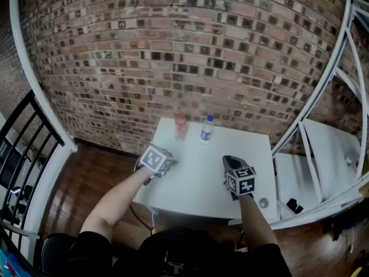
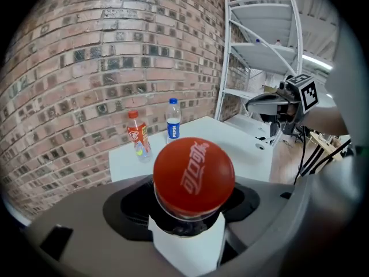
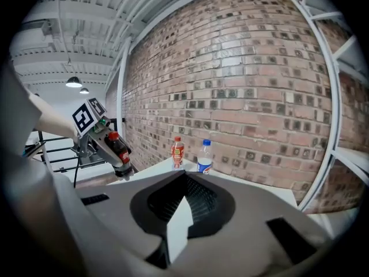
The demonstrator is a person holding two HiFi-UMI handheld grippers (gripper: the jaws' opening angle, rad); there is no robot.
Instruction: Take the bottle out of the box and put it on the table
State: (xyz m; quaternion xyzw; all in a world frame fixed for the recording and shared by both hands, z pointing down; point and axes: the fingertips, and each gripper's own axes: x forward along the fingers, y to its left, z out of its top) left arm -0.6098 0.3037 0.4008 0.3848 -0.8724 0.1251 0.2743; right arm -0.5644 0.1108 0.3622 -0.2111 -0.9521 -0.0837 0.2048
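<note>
Two upright: red-labelled bottle, blue-capped bottle, side by side at the surface's far edge.
Left tool: pinching cola bottle over surface's left edge.
Right tool: pressed together, empty.

This looks like a converted industrial workshop or lab space: a bare brick wall, a white metal shelving rack, a dark wooden floor, an exposed ribbed ceiling with hanging lamps, and a plain white tabletop.
</note>
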